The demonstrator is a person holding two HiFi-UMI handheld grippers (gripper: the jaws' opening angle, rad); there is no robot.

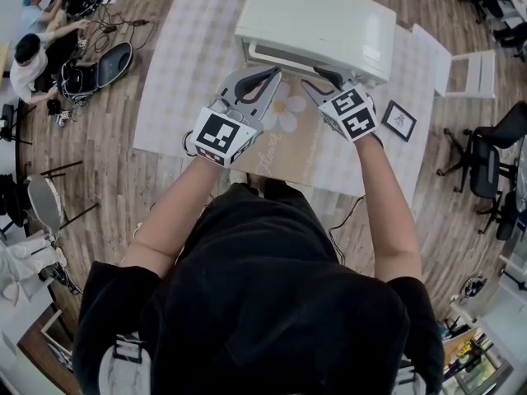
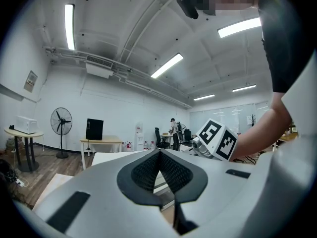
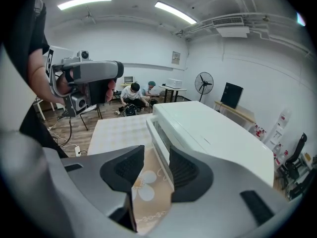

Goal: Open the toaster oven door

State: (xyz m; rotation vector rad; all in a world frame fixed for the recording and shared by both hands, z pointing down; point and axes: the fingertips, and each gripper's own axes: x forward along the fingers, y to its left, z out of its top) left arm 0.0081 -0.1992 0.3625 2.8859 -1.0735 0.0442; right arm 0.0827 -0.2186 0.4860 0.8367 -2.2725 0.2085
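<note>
- A person in a black shirt [image 1: 272, 303] stands at a table with a checked cloth [image 1: 185, 64] on it and holds 2 grippers.
- The white toaster oven [image 1: 317, 19] sits at the far side of the table, about in the middle. Its front faces the person.
- The oven door [image 3: 159, 132] looks shut, flat against the front of the oven.
- A tan mat with a white flower [image 1: 288, 130] lies on the cloth, just near the oven's front.
- The left gripper [image 1: 274, 74] is over the mat, and its tip is close to the oven's front. Its 2 fingers are pressed together with nothing between them.
- The right gripper [image 3: 156, 152] is just to the right of the left one, also close to the oven's front. Its 2 fingers are wide apart. Between them you can see the mat and the low front edge of the oven, but the pads do not squeeze anything.
- A small square card with a black edge [image 1: 398, 120] lies on the cloth to the right of the right gripper.
- 2 people [image 1: 29, 48] sit on the wood floor far off to the left, with bags and cables around them.
- Black office chairs [image 1: 486, 159] stand on the right side of the room.
</note>
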